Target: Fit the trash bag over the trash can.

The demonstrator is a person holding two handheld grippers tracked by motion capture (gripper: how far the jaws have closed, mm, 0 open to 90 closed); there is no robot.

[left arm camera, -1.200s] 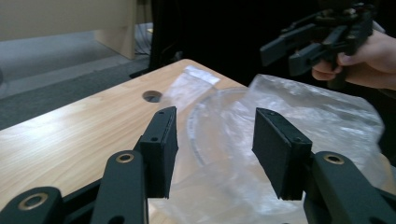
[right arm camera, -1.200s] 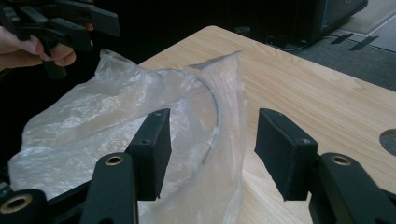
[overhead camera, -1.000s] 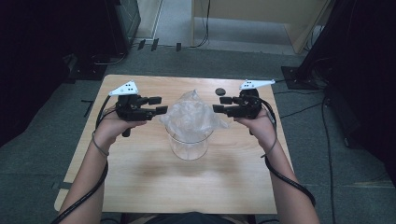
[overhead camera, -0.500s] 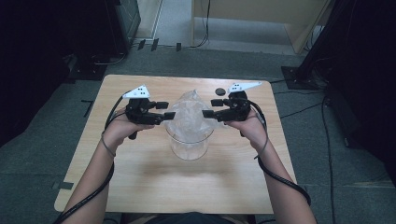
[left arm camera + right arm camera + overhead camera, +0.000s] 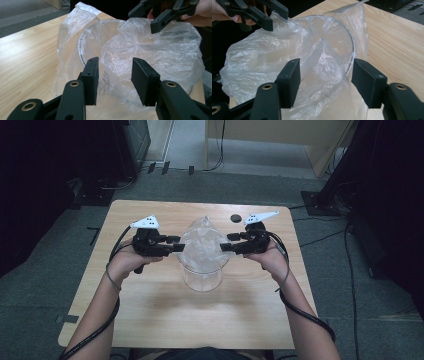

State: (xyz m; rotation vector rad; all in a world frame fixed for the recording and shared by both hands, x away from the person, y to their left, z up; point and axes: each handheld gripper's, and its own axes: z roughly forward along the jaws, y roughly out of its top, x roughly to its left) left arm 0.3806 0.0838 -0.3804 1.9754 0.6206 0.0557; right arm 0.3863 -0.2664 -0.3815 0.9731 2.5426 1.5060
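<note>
The wooden surface [image 5: 150,320] carried a clear glass jar [image 5: 202,279] at its centre, draped with a clear plastic bag [image 5: 202,245]. The left gripper [image 5: 176,244] at nine o'clock and right gripper [image 5: 224,242] at three had just been narrowing, fingers apart with film between them, unpinched. A one-sided tug could tip the jar; its base stayed veiled, and the small dark disc [image 5: 235,218] at one o'clock was unidentifiable.

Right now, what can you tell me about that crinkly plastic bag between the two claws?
The plastic bag is thin, clear and wrinkled. It sits in and over the mouth of a clear round container near the table's middle, puffed up above the rim, with one flap standing at the far side. The left gripper and right gripper flank it; their jaws have just been closing, film lying between them, not yet pinched.
</note>
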